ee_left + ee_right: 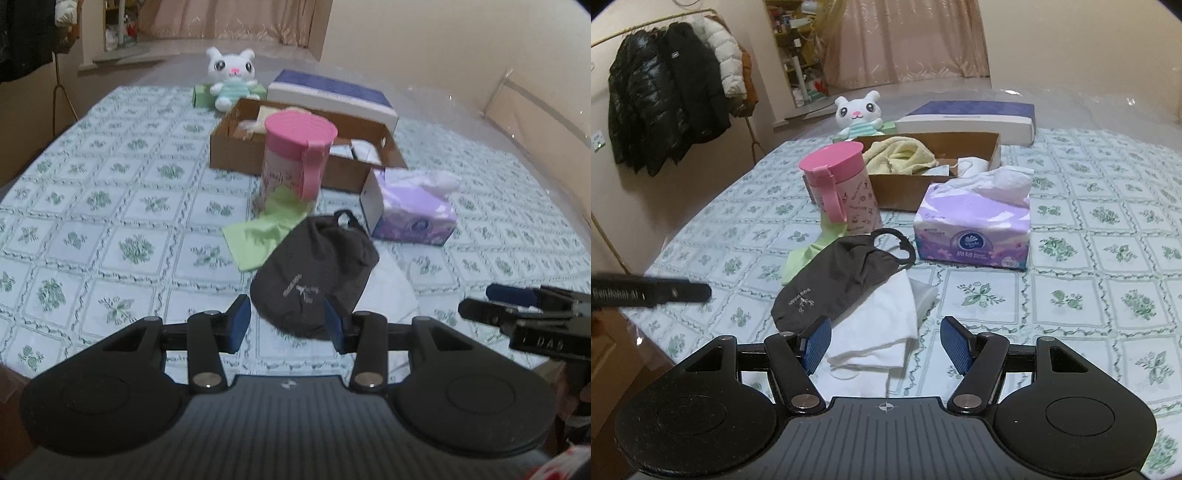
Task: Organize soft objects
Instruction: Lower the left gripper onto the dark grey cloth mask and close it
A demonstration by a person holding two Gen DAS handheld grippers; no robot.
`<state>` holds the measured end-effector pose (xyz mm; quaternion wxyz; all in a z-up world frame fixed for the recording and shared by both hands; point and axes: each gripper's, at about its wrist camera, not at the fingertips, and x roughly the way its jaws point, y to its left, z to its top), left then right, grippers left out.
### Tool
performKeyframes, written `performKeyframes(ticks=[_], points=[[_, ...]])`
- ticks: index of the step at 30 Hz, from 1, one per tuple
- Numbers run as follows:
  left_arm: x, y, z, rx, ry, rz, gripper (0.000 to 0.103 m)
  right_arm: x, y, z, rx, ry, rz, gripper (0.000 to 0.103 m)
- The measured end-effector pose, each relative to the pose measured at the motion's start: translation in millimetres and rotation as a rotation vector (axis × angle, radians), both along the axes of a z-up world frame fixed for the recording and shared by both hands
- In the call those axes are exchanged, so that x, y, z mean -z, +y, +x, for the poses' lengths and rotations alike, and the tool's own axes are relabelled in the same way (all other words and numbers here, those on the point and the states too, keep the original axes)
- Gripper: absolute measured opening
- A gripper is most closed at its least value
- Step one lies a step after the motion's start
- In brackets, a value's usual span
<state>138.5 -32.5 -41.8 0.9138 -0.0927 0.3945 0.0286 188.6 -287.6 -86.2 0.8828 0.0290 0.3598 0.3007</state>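
A dark grey face mask (314,273) (842,280) lies flat on the patterned tablecloth, overlapping a white folded cloth (882,325) (388,295) and a light green cloth (262,232) (805,258). My left gripper (286,321) is open, its blue pads on either side of the mask's near edge without pressing it. My right gripper (884,339) is open just above the white cloth, holding nothing. Each gripper shows at the edge of the other's view: the right gripper (524,317), the left gripper (650,293).
A pink lidded cup (295,155) (838,184) stands on the green cloth. Beyond are a purple tissue pack (975,221), a cardboard box (905,188) with a yellow towel (897,153), a plush bunny (858,114), and a blue-and-white box (971,118). Coats (672,96) hang at left.
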Motion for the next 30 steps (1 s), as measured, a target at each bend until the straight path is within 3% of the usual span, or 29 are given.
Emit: performKeyframes(ticks=[13, 16, 24, 30], points=[[41.8, 10.5, 30.6, 0.122, 0.022, -0.028, 0.045, 28.9, 28.1, 11.8, 0.093, 0.073, -0.019, 0.065], [51.2, 14.6, 42.1, 0.127, 0.029, -0.046, 0.052, 35.7, 31.7, 18.3, 0.105, 0.085, -0.034, 0.065], [78.6, 17.8, 72.7, 0.142, 0.064, -0.081, 0.055, 53.7, 39.9, 41.4, 0.112, 0.115, -0.056, 0.065], [92.7, 14.6, 91.8, 0.142, 0.072, -0.048, 0.055, 60.4, 41.9, 54.4, 0.113, 0.122, -0.055, 0.065]])
